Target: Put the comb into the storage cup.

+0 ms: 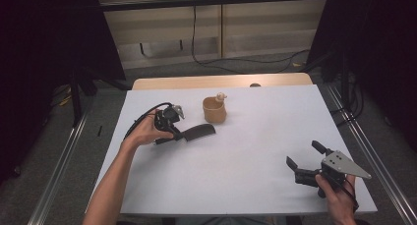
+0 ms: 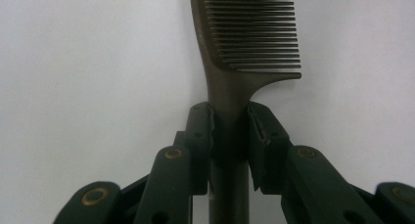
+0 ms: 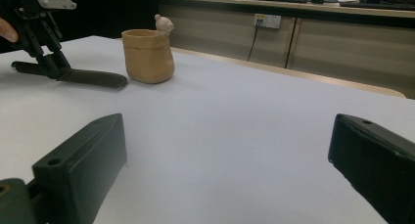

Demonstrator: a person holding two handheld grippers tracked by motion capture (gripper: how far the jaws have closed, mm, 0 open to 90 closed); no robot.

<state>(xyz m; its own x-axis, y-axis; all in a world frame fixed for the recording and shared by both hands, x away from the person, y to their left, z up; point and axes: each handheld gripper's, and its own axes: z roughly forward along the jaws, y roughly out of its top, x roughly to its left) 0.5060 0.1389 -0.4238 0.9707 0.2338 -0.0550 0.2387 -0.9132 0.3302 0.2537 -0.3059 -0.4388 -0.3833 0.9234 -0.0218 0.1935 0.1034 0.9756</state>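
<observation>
Two grippers are at work over the white table [image 1: 246, 151], but just one has anything in it. The left gripper [image 2: 229, 131] is clamped on the handle of a dark comb [image 2: 247, 48], its pads pressing the shaft from both sides just below where the teeth begin. In the high view the left gripper [image 1: 183, 132] sits left of centre, and the comb [image 1: 199, 131] runs out from it toward the right and slightly away from the person, lying low on or just over the table; whether it has left the surface I cannot tell. The right gripper [image 1: 304, 161] rests near the table's front right corner, jaws spread wide with nothing between them, well apart from everything else.

What the next move likely turns on is the tan cup [image 1: 215, 110] with a small figure on its rim. It stands upright just beyond the comb's toothed end, near it but not touching. From the right gripper view the cup [image 3: 148, 56] stands just to the right of the comb's tip [image 3: 93, 78], with a small gap between them. The comb's long axis lies nearly level, while the cup's mouth faces up, so if the comb is meant to go in, it would probably need lifting and tipping toward upright first. The left hand [image 1: 147, 131] is far nearer the cup than the right hand [image 1: 339, 198], and it already has the grip.
</observation>
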